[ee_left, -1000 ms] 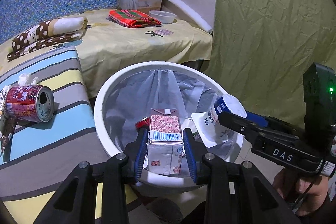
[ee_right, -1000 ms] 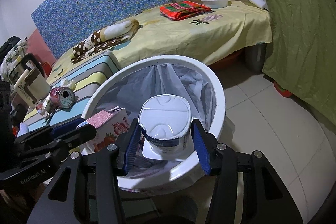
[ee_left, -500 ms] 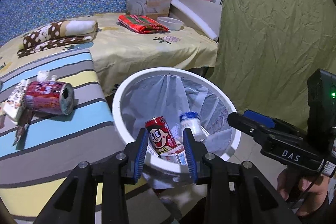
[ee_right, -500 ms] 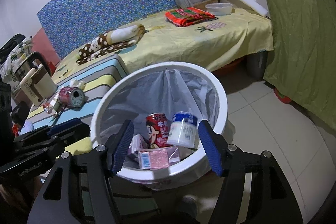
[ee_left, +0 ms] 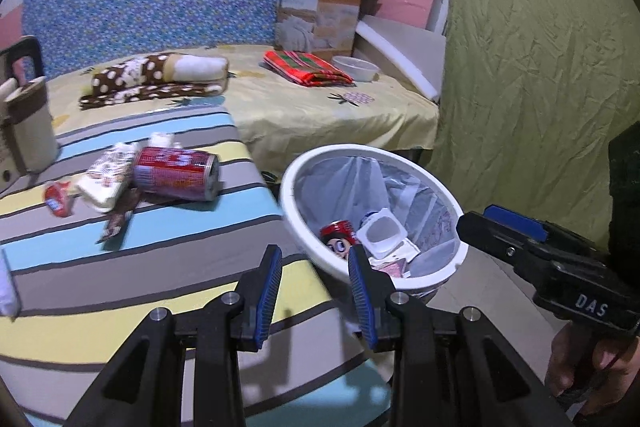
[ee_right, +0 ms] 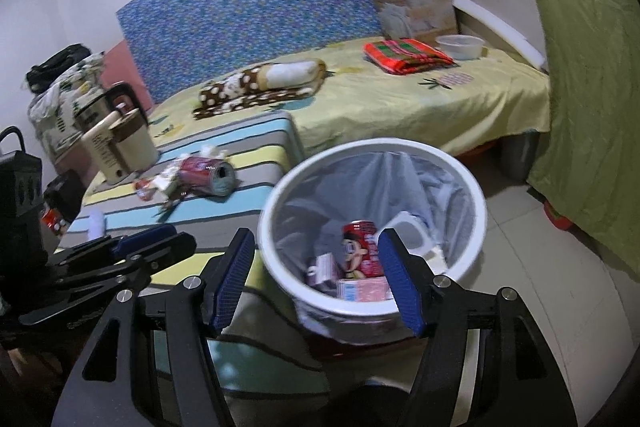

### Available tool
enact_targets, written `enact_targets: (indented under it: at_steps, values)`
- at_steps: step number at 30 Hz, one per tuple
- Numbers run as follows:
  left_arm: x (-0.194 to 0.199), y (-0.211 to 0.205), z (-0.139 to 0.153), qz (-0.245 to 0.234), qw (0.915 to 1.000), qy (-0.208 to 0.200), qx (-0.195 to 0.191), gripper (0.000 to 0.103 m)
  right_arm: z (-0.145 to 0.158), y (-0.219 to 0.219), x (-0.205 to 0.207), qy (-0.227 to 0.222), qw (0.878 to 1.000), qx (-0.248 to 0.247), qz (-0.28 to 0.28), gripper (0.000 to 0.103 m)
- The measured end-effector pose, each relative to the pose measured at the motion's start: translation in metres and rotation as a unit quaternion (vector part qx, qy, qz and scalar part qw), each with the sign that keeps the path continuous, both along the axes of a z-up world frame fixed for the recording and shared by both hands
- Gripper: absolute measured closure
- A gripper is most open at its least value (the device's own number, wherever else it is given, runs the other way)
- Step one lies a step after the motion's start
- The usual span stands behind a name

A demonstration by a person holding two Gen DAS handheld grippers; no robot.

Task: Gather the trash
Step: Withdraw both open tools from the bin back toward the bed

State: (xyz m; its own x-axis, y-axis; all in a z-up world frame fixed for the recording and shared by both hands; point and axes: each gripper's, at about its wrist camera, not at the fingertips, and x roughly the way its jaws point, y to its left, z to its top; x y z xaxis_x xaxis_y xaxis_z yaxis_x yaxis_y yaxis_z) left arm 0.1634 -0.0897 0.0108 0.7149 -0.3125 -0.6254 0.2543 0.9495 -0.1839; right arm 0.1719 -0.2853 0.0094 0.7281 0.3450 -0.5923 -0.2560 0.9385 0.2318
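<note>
Trash still to be gathered lies on the striped cushion (ee_left: 120,267): a red can (ee_left: 176,173) on its side, touching a crumpled white wrapper (ee_left: 106,179), with smaller wrappers just beside them. More trash sits inside the white bin (ee_right: 372,227) lined with a clear bag: a red cartoon can (ee_right: 360,247), a white yogurt cup (ee_left: 382,231) and pink cartons (ee_right: 360,289). Both grippers are empty, with nothing between their blue pads. The left gripper (ee_left: 316,287) has its jaws parted over the cushion's edge beside the bin; the right gripper (ee_right: 316,281) has its jaws spread wide, framing the bin's near rim. A hand (ee_left: 588,367) grips the right tool's handle.
</note>
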Motion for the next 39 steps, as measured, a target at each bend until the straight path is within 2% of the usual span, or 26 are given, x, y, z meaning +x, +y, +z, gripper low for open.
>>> enact_targets:
  at_steps: [15,28,39]
  values:
    - [-0.049,0.053,0.012,0.066,0.9977,-0.017,0.003,0.069,0.007,0.051,-0.019,-0.012,0.997,0.002,0.075,0.037]
    - [-0.067,0.087,0.003,0.109,0.9941,-0.007,0.002,0.069,0.001,0.086,-0.028,-0.004,0.993,-0.001,0.118,0.037]
    - [-0.068,0.125,-0.008,0.157,0.9876,0.002,0.005,0.069,-0.007,0.111,-0.022,0.009,0.989,-0.006,0.149,0.037]
